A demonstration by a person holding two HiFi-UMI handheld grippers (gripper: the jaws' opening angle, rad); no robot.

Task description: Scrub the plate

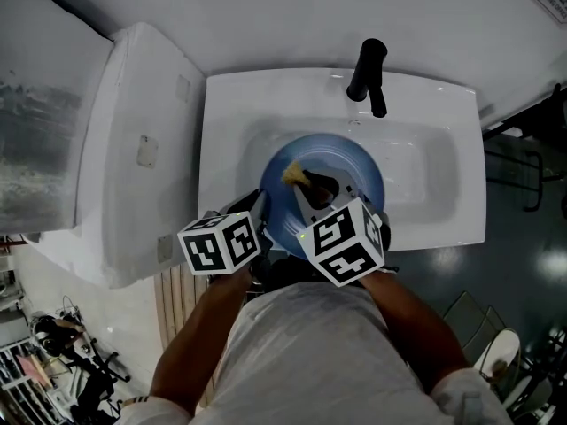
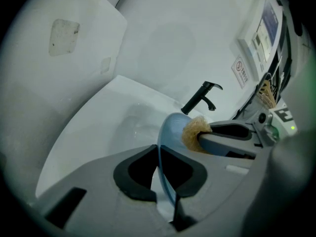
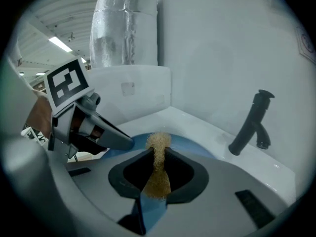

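Observation:
A blue plate [image 1: 341,160] stands tilted in the white sink [image 1: 434,202]. My left gripper [image 1: 260,209] is shut on the plate's left rim; in the left gripper view the plate [image 2: 167,132] runs edge-on between the jaws of that gripper [image 2: 161,179]. My right gripper [image 1: 312,187] is shut on a tan scrub pad [image 1: 295,176], which rests against the plate's face. In the right gripper view the scrub pad [image 3: 158,164] is pinched between the jaws of that gripper [image 3: 157,174], with the plate [image 3: 192,144] behind it and the left gripper [image 3: 111,139] at the plate's left edge.
A black faucet [image 1: 368,71] rises at the back of the sink, just beyond the plate. A white cabinet [image 1: 133,149] stands close on the left. A white wall runs behind. The person's body fills the near side.

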